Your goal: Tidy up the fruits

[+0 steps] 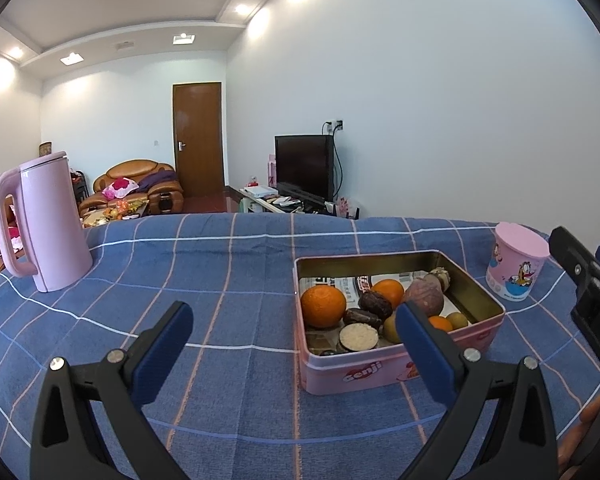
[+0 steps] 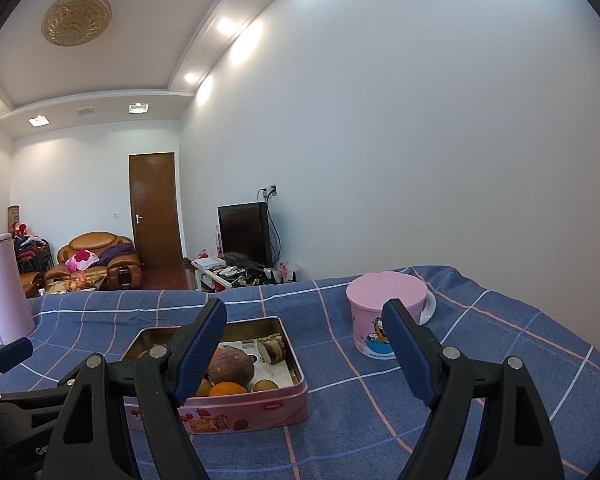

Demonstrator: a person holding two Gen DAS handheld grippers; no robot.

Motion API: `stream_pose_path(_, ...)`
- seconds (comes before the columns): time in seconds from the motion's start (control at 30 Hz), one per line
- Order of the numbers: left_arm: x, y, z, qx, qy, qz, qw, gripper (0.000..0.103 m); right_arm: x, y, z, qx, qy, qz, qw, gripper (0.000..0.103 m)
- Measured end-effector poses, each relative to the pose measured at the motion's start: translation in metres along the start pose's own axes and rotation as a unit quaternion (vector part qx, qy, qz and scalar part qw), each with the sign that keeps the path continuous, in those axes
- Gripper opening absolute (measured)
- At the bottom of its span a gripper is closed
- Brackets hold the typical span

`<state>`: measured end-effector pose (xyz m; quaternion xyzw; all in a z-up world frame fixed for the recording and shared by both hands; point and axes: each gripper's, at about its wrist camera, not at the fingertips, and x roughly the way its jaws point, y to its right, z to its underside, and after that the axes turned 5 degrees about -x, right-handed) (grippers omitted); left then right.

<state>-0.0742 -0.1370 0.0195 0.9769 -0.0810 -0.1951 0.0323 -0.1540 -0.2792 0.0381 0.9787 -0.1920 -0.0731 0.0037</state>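
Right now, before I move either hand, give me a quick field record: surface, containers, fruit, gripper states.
surface: blue checked cloth
tin: pink tin, lid off, at centre
fruit in tin: large orange, smaller orange, brownish round fruit, small greenish fruits, dark dates
mug: pink lidded mug, right of tin, apart from it
kettle: pink kettle, far left
left gripper: open, empty
right gripper: open, empty

A blue checked cloth covers the worktop. On it stand a tall pink jug at the far left, an open pink tin holding fruit near the middle, and a lidded pink cartoon mug well apart to the tin's right.
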Motion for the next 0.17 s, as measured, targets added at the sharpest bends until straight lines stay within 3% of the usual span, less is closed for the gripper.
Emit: stream_pose_path(0.17,0.0004,-0.0004,0.0004,-0.001,-0.001,0.000,1.0000,0.103,0.0027,0.0025,-0.0002,0.007,-0.006,0.000,1.000,0.082)
